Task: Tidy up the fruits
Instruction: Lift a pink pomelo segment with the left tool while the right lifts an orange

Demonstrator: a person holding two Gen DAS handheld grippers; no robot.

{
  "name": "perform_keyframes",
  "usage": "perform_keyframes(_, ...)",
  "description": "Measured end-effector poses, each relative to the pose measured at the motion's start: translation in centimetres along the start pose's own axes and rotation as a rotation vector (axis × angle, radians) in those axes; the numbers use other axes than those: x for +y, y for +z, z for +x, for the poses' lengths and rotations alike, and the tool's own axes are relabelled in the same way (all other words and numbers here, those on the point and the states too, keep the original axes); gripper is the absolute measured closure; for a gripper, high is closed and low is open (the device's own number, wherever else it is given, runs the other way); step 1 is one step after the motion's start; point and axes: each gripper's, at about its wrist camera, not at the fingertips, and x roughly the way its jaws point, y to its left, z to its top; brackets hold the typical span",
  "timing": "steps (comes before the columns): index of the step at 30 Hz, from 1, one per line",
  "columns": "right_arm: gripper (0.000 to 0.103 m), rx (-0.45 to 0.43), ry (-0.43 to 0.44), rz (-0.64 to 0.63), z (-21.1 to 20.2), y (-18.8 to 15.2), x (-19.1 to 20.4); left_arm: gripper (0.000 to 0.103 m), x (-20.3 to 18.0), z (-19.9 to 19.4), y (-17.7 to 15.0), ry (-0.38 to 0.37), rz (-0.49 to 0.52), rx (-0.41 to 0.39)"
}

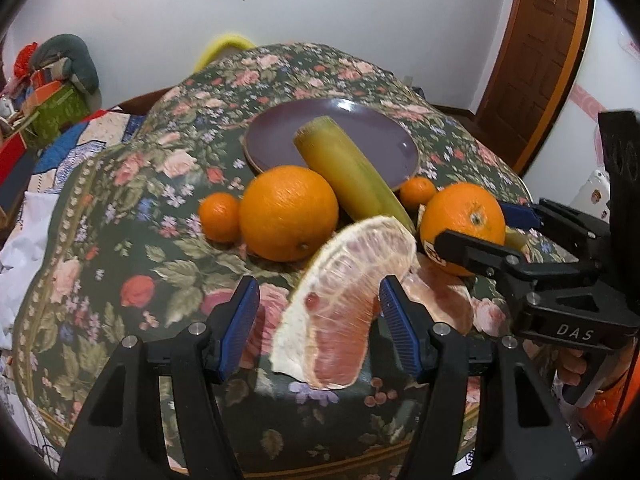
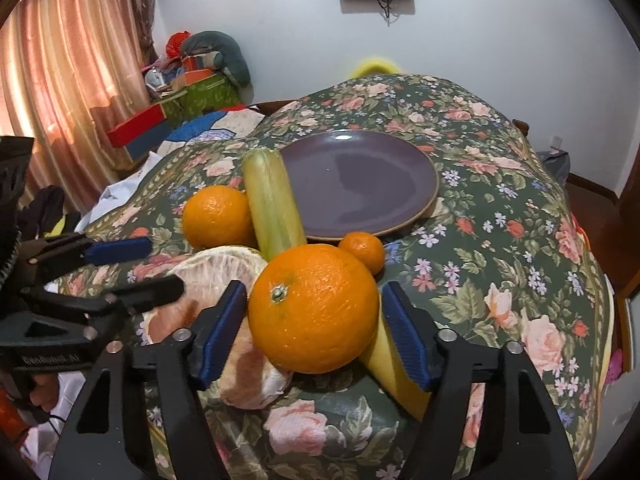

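A purple plate [image 1: 360,128] [image 2: 360,176] lies on the floral tablecloth with a yellow-green cane piece [image 1: 352,176] [image 2: 272,200] leaning on its edge. In front lie two large oranges [image 1: 288,212] [image 2: 314,308], two small tangerines [image 1: 219,216] [image 2: 362,250] and pink pomelo segments [image 1: 340,300] [image 2: 216,272]. My left gripper [image 1: 318,320] is open around a pomelo segment, pads apart from it. My right gripper [image 2: 314,328] is open around the near large orange, also seen in the left wrist view [image 1: 464,224].
The floral-covered table [image 2: 500,280] drops off at its edges. Boxes and clutter [image 2: 192,80] stand at the back left by a curtain. A brown door [image 1: 536,56] is at the right.
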Motion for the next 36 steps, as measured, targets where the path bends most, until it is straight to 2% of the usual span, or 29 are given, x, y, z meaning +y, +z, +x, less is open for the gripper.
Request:
perform_keyframes(8, 0.042, -0.002, 0.018, 0.026, 0.0, 0.0, -0.3, 0.039, -0.3, 1.6, -0.3, -0.024, 0.003, 0.06)
perform_keyframes(13, 0.042, -0.011, 0.01, 0.033, -0.4, 0.1, -0.5, 0.037, -0.6, 2.5, -0.1, -0.026, 0.008, 0.066)
perform_keyframes(19, 0.042, -0.03, 0.012, 0.057, -1.0, 0.3, -1.3, 0.037, -0.9, 2.9, -0.1, -0.026, 0.02, 0.047)
perform_keyframes(27, 0.042, -0.037, 0.003, 0.08, -1.2, 0.5, -1.9, 0.046, -1.2, 2.2, -0.3, -0.033, 0.023, 0.037)
perform_keyframes(36, 0.042, -0.067, -0.012, 0.084, -2.4, 1.1, -2.1, 0.048, -1.2, -1.2, 0.7, -0.028, 0.0, -0.061)
